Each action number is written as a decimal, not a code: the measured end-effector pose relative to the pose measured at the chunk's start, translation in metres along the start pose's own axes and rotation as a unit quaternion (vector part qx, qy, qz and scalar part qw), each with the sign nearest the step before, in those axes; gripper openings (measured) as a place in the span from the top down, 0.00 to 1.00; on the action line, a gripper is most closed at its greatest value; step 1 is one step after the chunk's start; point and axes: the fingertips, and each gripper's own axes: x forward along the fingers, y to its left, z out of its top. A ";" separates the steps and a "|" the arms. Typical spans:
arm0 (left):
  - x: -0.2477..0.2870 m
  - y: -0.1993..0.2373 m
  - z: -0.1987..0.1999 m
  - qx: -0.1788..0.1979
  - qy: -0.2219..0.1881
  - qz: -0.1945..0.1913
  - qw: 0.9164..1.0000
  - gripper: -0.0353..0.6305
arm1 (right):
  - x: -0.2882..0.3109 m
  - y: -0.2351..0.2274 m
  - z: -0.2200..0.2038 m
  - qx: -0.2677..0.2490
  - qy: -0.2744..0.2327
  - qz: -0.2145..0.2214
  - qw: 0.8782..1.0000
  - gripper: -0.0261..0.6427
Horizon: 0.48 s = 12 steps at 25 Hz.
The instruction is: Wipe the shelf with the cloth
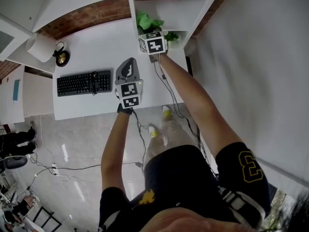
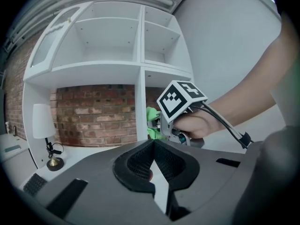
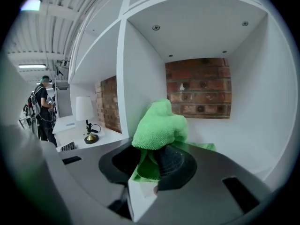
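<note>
Now, in the white shelf's [image 3: 243,93] lower right cubby, beside the desk [image 1: 96,47], your right gripper [image 3: 152,161] grips the green cloth [image 3: 159,125]. Your left gripper [image 2: 153,149] hangs over the desk, jaws seemingly pressed together, empty.

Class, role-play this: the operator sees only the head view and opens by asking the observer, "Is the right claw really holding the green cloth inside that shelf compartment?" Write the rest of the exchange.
Observer: Yes. The right gripper view shows the right claw shut on the green cloth, which bunches up above the jaws.
Operator: What is at the back of the compartment?
Observer: A brick wall shows at the back of the shelf compartment.
Operator: And the left claw?
Observer: The left claw is empty, and its jaws meet at the tips.
</note>
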 end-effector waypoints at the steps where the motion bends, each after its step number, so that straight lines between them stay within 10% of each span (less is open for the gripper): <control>1: -0.001 -0.001 0.000 -0.004 0.000 0.000 1.000 0.92 | 0.000 0.000 -0.002 -0.003 0.002 -0.001 1.000 0.83; 12: 0.009 -0.005 -0.003 -0.009 0.005 0.002 1.000 0.92 | -0.001 -0.004 -0.003 -0.007 0.007 -0.010 1.000 0.83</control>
